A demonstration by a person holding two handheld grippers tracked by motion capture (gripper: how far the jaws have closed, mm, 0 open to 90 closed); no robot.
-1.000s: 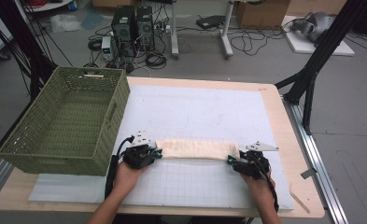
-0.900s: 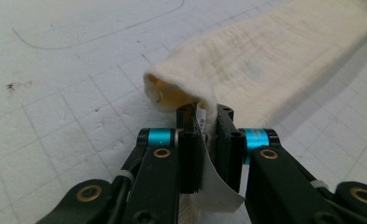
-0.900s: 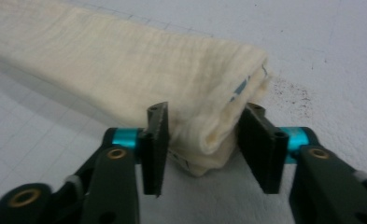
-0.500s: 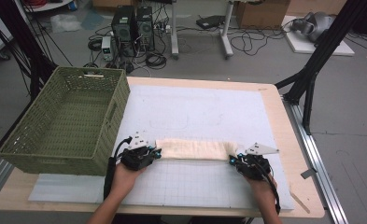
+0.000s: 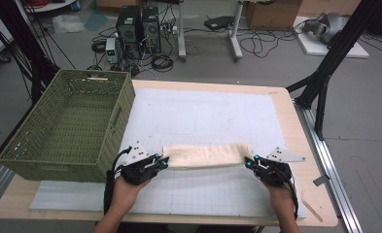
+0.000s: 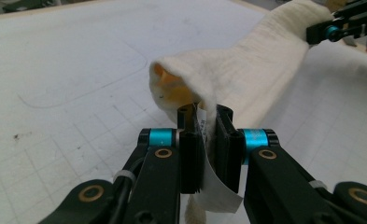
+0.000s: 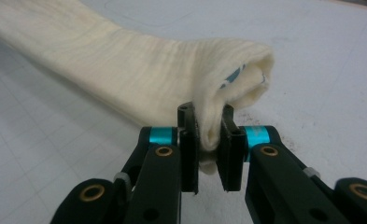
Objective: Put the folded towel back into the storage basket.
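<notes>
The cream cloth [image 5: 205, 155] lay folded into a long band near the front of the white gridded mat [image 5: 203, 116], its long axis running left to right across the table, and we had it pinched at both ends. Our left gripper [image 5: 160, 162] was closed down on the left end, jaws nearly together on the bunched fabric and a white label [image 6: 214, 186] caught between them; our right gripper [image 5: 250, 162] was clamped on the right end in the same way, with a fold of cloth squeezed between its jaws. Each hand stood equally near its own end, so the band stretched straight between them, seemingly just raised off the mat, though we could not tell for certain. The green woven basket [image 5: 67, 126] stood at the table's left edge, just beyond our left hand [image 5: 125, 191], open at the top. If the cloth was meant for it, we judged the near wall the only obstacle to clear.
</notes>
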